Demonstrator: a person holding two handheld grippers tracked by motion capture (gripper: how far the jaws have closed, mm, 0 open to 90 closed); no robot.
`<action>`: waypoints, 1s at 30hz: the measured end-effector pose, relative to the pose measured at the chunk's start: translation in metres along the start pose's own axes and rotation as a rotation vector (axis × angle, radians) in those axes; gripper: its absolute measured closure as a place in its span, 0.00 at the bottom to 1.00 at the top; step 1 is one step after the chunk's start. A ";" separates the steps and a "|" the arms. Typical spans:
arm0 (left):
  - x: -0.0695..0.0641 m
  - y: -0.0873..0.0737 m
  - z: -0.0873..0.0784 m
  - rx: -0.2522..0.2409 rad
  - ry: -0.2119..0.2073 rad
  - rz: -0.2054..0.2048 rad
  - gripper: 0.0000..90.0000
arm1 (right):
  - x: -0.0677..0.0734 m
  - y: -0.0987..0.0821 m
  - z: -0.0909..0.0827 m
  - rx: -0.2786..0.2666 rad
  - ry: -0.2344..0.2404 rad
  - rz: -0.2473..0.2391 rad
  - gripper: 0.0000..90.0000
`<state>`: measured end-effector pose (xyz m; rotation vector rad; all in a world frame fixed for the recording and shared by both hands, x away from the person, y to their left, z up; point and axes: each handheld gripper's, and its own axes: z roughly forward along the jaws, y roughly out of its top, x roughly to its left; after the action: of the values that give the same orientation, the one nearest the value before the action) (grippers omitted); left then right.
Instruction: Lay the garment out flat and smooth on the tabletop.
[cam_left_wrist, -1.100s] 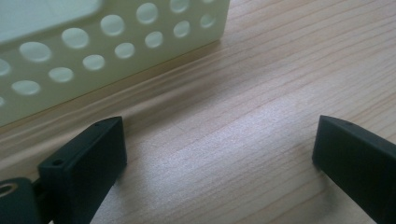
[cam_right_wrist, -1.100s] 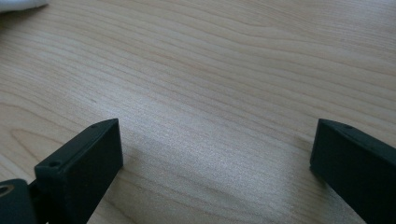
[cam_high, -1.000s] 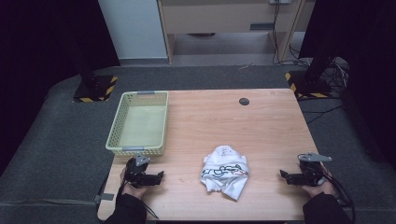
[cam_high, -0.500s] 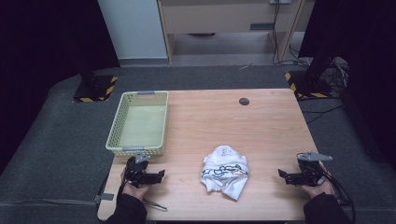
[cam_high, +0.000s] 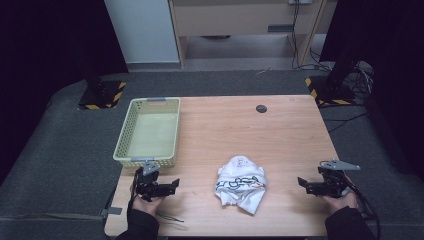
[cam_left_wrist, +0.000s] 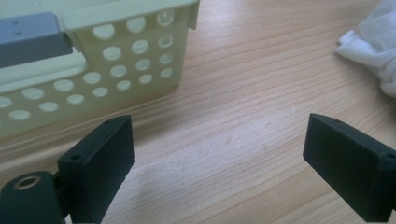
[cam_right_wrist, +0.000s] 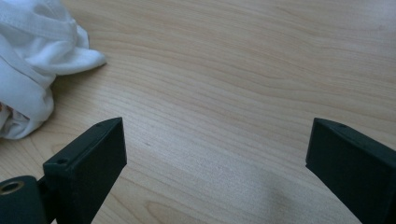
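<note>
Basket (cam_high: 150, 131) holds nothing; crumpled white cloth (cam_high: 241, 182) lies on table (cam_high: 280, 130).

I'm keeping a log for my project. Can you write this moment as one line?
left gripper: open, beside basket | right gripper: open | white cloth: crumpled between them, untouched | basket: empty

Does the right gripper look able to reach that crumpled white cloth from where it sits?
Probably yes: the right gripper is open, pointing at the white cloth, with bare table between.
</note>
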<state>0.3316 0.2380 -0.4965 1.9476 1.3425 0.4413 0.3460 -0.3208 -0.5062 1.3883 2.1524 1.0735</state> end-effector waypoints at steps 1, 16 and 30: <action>-0.001 0.001 0.000 -0.001 -0.004 -0.001 0.10 | 0.000 0.001 0.000 -0.003 0.000 -0.002 0.06; -0.015 0.016 -0.006 -0.053 -0.027 0.012 0.09 | 0.006 0.022 -0.003 -0.042 0.024 0.023 0.08; -0.026 0.033 -0.008 -0.105 -0.077 0.025 0.10 | 0.011 0.031 -0.007 -0.078 0.034 0.024 0.09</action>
<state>0.3384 0.2104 -0.4641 1.8782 1.2234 0.4350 0.3557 -0.3066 -0.4770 1.3733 2.0989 1.1856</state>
